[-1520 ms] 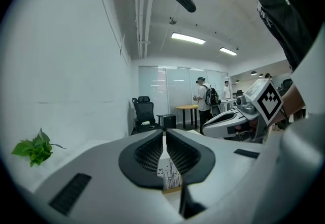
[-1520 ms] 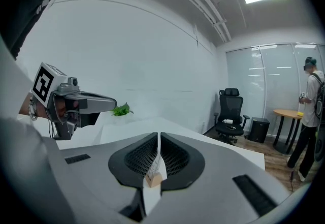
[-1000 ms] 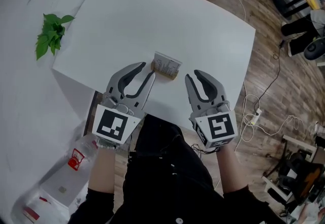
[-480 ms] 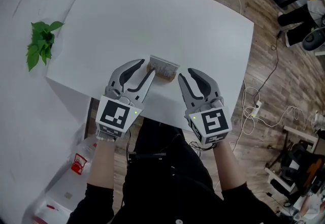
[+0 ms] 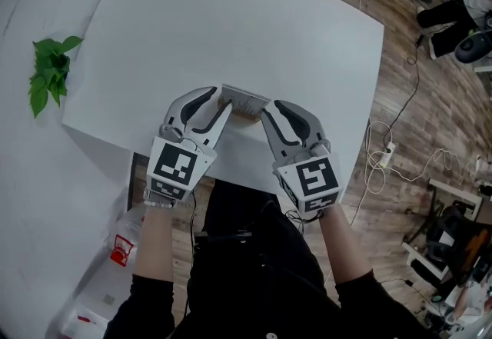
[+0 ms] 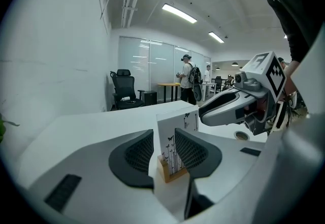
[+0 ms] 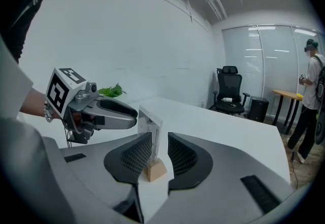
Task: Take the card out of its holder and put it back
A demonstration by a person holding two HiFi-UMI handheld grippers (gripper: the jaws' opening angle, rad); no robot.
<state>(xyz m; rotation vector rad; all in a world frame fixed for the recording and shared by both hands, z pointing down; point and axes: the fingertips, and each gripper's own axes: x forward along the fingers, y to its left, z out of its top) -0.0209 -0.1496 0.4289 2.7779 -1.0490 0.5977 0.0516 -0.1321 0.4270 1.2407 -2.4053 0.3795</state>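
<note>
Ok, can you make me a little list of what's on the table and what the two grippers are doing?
card: upright in its holder
holder: wooden block on the white table
left gripper: fingers have just been opening, card's end between them, not gripped
right gripper: open, card's other end between its fingers
plant: past the table's left edge

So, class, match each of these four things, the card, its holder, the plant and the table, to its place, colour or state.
Things:
1 card
2 holder
3 plant
4 table

Descriptions:
A green, off to the left of the table
B broad and white, bears the holder
C stands upright in a slot
D wooden, under the card

Pairs: 1-C, 2-D, 3-A, 4-B
</note>
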